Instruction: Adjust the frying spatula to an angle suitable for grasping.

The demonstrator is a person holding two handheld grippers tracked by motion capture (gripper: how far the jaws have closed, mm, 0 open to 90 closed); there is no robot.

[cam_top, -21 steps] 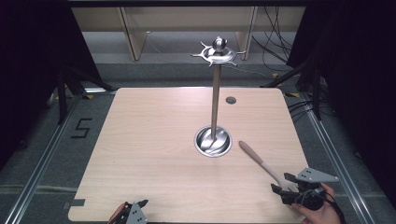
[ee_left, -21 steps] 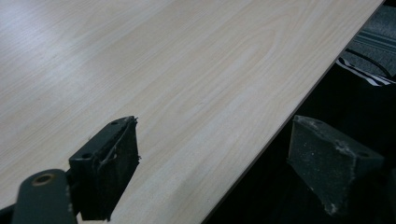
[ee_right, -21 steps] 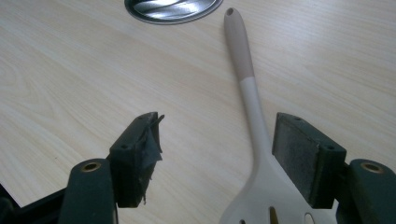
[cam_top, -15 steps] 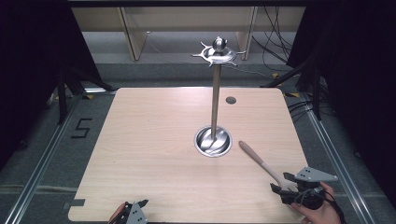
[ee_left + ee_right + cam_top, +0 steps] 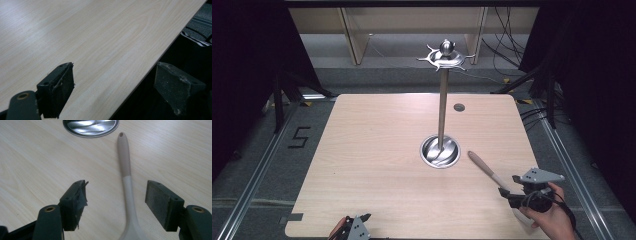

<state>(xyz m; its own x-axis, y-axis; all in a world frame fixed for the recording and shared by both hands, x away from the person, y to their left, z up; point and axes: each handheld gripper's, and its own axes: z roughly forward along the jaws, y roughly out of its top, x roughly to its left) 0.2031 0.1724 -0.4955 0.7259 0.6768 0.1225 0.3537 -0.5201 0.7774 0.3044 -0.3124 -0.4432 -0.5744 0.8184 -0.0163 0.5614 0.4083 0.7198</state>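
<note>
Beige long-handled spatula (image 5: 127, 182) flat on light wood desk (image 5: 377, 150), not lifted yet; right claw (image 5: 116, 200) wide open astride handle, left claw (image 5: 120, 87) open, idle; tall steel hook stand (image 5: 442, 100) bare

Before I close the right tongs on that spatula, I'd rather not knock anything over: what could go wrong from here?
1. The spatula sits off-centre between the open right tongs, nearer the right jaw, so closing may push it sideways rather than pinch it.
2. Its handle tip lies close to the stand base; a shove forward could strike it and rock the tall stand.
3. The left tongs straddle the table edge; a careless move could catch it.
</note>
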